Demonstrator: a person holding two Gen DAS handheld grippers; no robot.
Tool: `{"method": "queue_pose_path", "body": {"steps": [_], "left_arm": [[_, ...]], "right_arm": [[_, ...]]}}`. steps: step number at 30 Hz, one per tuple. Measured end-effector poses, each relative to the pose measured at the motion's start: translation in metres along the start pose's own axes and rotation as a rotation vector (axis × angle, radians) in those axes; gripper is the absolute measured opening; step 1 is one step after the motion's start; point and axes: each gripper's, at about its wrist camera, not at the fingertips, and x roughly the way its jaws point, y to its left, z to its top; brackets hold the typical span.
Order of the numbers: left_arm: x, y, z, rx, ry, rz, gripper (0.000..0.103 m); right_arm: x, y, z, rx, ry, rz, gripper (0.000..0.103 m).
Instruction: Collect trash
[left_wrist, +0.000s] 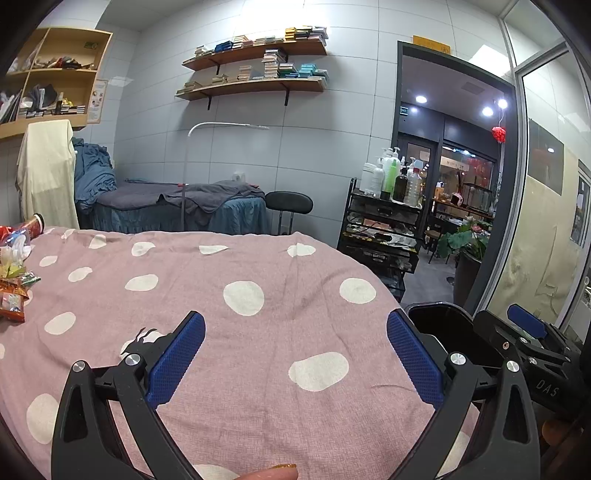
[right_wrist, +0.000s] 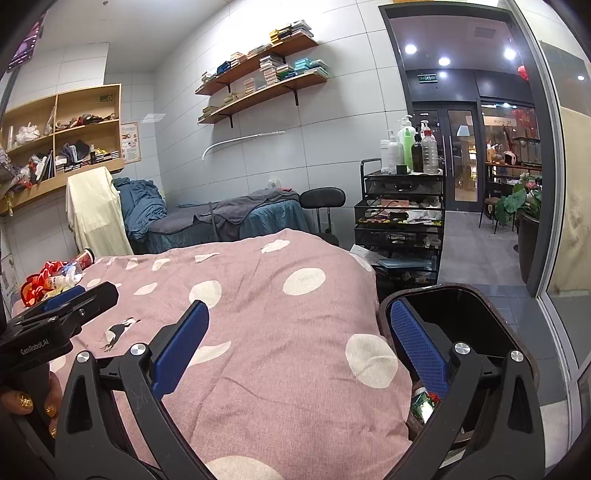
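Two low wrist views across one spotted bedspread (left_wrist: 258, 332), doorway (right_wrist: 461, 147) shared.

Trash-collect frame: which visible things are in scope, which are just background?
In scope:
- litter pile at the bed's far left corner: wrappers, small bottle
- red cylindrical can beside it
- black bin off the bed's right edge, a wrapper already inside
- left gripper, right gripper, both open and empty

Background:
- polka-dot bedspread
- bottle cart
- wall shelves
- black chair

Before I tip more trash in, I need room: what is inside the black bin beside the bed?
Inside the black plastic bin, one shiny green-and-red wrapper shows; the right gripper hides the bottom.
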Motion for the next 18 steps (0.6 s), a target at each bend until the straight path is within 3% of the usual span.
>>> {"method": "queue_pose_path", "body": {"steps": [18], "left_arm": [[0.0007,0.001,-0.0001,-0.006,0.003,-0.015,0.098]], "right_arm": [[-0.0002,0.0,-0.0012,0.005,0.003,0.001,0.098]]}}
